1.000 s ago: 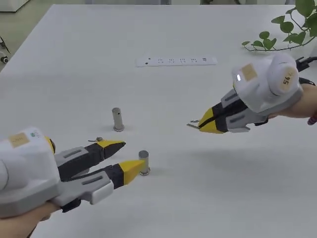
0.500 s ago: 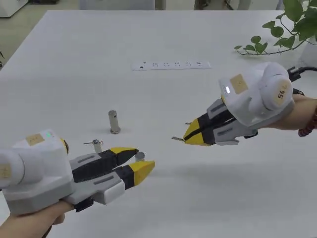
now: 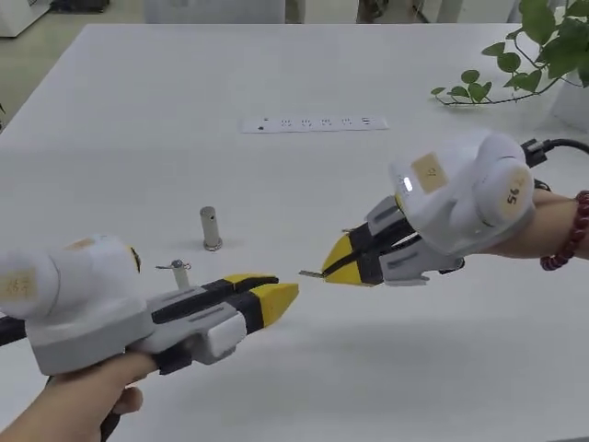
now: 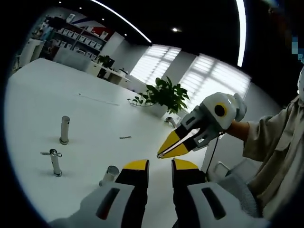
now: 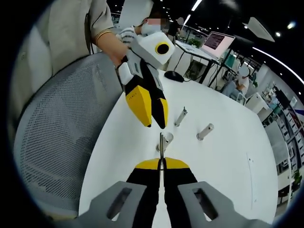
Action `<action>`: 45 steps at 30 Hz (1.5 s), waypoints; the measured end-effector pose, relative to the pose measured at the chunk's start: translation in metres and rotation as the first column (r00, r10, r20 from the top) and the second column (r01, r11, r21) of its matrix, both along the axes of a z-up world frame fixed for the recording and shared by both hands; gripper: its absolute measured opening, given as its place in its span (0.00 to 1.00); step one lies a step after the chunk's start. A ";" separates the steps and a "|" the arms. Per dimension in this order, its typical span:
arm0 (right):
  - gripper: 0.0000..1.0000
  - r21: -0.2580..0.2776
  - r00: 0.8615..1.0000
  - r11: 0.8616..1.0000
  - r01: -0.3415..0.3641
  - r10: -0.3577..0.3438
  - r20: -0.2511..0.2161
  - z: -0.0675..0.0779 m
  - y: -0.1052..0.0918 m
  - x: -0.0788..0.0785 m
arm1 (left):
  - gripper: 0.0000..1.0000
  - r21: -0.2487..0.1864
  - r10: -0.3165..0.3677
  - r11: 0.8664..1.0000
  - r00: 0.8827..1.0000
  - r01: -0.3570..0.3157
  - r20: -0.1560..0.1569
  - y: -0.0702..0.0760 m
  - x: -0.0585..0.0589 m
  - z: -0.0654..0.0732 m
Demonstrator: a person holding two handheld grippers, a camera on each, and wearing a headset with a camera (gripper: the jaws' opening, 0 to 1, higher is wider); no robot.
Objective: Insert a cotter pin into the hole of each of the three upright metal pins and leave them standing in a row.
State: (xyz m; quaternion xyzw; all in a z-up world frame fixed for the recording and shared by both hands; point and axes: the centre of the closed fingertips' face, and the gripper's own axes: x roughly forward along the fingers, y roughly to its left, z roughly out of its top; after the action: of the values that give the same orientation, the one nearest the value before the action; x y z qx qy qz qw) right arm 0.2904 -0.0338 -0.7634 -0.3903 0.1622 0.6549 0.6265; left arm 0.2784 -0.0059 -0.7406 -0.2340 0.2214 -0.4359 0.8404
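Three short metal pins stand on the white table [image 3: 184, 110]. The far pin [image 3: 211, 227] is bare. A cotter pin sits through the middle pin [image 3: 179, 273]. The nearest pin [image 4: 110, 175] stands just left of my left gripper [image 4: 160, 164], whose jaws are narrowly open with nothing between them. In the head view the left gripper [image 3: 276, 287] covers that pin. My right gripper [image 3: 327, 272] is shut on a cotter pin [image 3: 309, 273] that points at the left gripper's tips. In the right gripper view the cotter pin [image 5: 161, 146] rises from the shut jaws toward a pin [image 5: 167, 139].
A white power strip [image 3: 313, 123] lies at the back of the table and a green plant [image 3: 543, 46] at the far right. A loose cotter pin [image 4: 125, 137] rests on the table beyond the pins. A mesh chair [image 5: 52, 156] stands by the table's edge.
My left gripper has lifted from beside the nearest pin, moved over it, and its jaws have narrowed. My right gripper has carried the cotter pin left and nearer, toward the left gripper.
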 end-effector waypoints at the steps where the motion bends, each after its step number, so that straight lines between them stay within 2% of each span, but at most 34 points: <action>1: 0.02 -0.002 1.000 1.000 -0.005 0.005 0.000 0.000 0.001 -0.003 | 0.17 -0.006 -0.001 1.000 1.000 0.001 -0.006 -0.001 0.000 0.000; 8: 0.02 0.005 1.000 1.000 -0.015 0.015 0.006 0.001 0.006 -0.006 | 0.13 -0.055 -0.002 0.999 0.997 -0.002 -0.076 -0.008 -0.001 0.002; 17: 0.02 0.003 1.000 1.000 -0.015 0.015 0.017 0.000 0.009 -0.010 | 0.07 -0.059 0.010 0.998 0.991 -0.019 -0.136 -0.008 0.002 -0.004; 21: 0.02 -0.005 1.000 1.000 -0.013 0.013 0.019 -0.001 0.009 -0.011 | 0.05 -0.042 0.003 0.999 0.986 -0.010 -0.165 -0.011 0.002 -0.007; 25: 0.02 -0.012 1.000 1.000 -0.010 0.010 0.023 -0.002 0.008 -0.011 | 0.04 -0.033 0.002 0.999 0.984 -0.008 -0.180 -0.014 0.003 -0.009; 28: 0.02 -0.021 1.000 1.000 -0.006 0.006 0.025 -0.004 0.008 -0.011 | 0.03 0.002 -0.007 1.000 0.980 0.007 -0.199 -0.017 0.002 -0.014; 29: 0.02 -0.024 1.000 1.000 -0.006 0.006 0.024 -0.004 0.008 -0.011 | 0.03 0.009 -0.007 1.000 0.981 0.009 -0.196 -0.017 0.002 -0.014; 35: 0.02 -0.040 1.000 0.999 0.001 0.001 0.031 -0.007 0.006 -0.011 | 0.01 0.048 0.005 0.999 0.971 0.006 -0.240 -0.015 0.002 -0.021; 36: 0.02 -0.041 0.999 0.999 0.000 0.001 0.032 -0.007 0.006 -0.011 | 0.01 0.036 0.006 0.999 0.966 0.003 -0.257 -0.016 0.001 -0.021; 38: 0.02 -0.041 0.999 0.999 0.002 -0.001 0.036 -0.007 0.006 -0.010 | 0.01 0.030 0.016 1.000 0.962 -0.009 -0.271 -0.015 0.002 -0.020; 40: 0.02 -0.043 0.999 0.999 0.003 -0.001 0.036 -0.007 0.006 -0.010 | 0.01 0.030 0.018 1.000 0.962 -0.010 -0.274 -0.015 0.002 -0.020; 44: 0.02 -0.043 0.999 0.999 0.003 -0.001 0.041 -0.006 0.006 -0.010 | 0.00 0.007 0.031 1.000 0.943 -0.030 -0.331 -0.014 0.001 -0.020; 45: 0.02 -0.042 0.999 0.999 0.003 -0.002 0.042 -0.006 0.006 -0.010 | 0.00 0.007 0.029 1.000 0.944 -0.029 -0.329 -0.014 0.001 -0.020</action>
State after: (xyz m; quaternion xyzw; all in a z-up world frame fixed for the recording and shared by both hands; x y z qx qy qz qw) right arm 0.2806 -0.0278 -0.7695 -0.4168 0.1632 0.6422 0.6222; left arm 0.2799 -0.0196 -0.7604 -0.3057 0.3557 -0.3780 0.7982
